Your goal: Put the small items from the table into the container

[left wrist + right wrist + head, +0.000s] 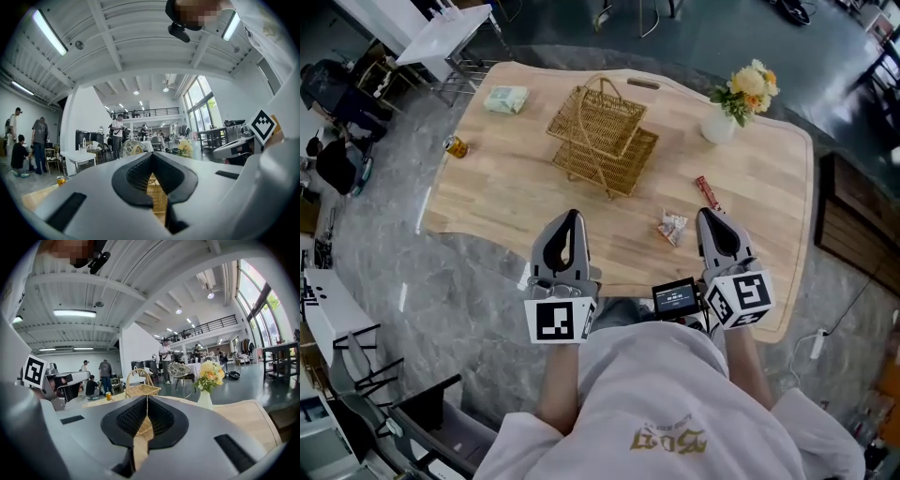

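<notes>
Standing at the near edge of a pale wooden worktop [487, 187], a person in a white shirt [675, 403] carries a hand-held gripper in each hand. The landmark is the two-tier woven wicker basket with a hoop handle [602, 139], which sits near the middle of the worktop.

The left hand-held gripper [573, 217] hangs over the near edge, on the near side of the basket and slightly to its left. Its jaws are pressed together at the tips with nothing between them. Its own view shows the tips [152, 155] meeting, and the basket weave [157, 197] shows through the slit below them.

The right hand-held gripper [707, 215] is near-right of the basket. Its jaws are also pressed together and empty, and in its own view the tips [146, 397] line up under the basket [140, 389].

The small items all lie on the worktop outside the basket:
- A crumpled white-and-red wrapper [672, 227] lies near-right of the basket, just left of the right hand-held gripper's tips.
- A narrow red snack bar [709, 194] lies right of the basket, just beyond those tips.
- A pale green soft packet [506, 98] lies far-left of the basket.
- A small orange-and-gold can [455, 146] stands well left of the basket, at the worktop's edge.

A white vase of yellow flowers [736, 105] stands right of the basket.
</notes>
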{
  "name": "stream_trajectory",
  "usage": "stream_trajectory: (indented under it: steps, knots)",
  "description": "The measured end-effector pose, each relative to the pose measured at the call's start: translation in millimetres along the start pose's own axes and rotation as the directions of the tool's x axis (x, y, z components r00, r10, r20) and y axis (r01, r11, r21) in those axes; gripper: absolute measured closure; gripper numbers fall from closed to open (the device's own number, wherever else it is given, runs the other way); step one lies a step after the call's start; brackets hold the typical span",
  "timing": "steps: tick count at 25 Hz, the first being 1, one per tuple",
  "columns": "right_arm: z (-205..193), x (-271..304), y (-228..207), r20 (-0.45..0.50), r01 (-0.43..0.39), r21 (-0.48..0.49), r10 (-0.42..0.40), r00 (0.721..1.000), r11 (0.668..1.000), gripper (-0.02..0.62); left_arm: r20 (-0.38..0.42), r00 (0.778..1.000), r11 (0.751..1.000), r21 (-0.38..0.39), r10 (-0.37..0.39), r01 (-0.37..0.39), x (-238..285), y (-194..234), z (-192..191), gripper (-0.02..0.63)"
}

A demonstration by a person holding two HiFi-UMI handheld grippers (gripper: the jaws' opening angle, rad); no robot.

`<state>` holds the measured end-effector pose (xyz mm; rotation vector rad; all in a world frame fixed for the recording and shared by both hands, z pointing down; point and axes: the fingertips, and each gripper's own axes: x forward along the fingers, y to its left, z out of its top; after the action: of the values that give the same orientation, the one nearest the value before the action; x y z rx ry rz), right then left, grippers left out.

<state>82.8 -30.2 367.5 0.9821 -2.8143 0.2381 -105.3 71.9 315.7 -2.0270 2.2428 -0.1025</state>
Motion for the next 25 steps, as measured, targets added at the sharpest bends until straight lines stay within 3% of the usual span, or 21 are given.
stream_trajectory:
  steps: [7,12,17,25]
  knots:
    - [-47,7,-7,-0.128,0.013,0.007,-0.012,0.992,1.0,0.574,-0.115,0.99,0.997,-0.009,-0.075,0.075,11,-20,-54,0.612]
    - [-78,1,-14,-0.191,0.047,0.003,-0.046,0.981,0.999,0.574,-0.24,0.961,0.99,0.007,-0.136,0.142,13,-44,-83,0.612]
    - [-109,-4,-22,-0.258,0.069,0.013,-0.063,0.964,0.998,0.574,-0.242,0.946,0.974,0.014,-0.217,0.227,14,-63,-117,0.612]
    - [-150,3,-24,-0.377,0.066,0.023,-0.052,0.925,0.998,0.572,-0.282,0.917,0.957,-0.026,-0.283,0.287,21,-81,-156,0.612]
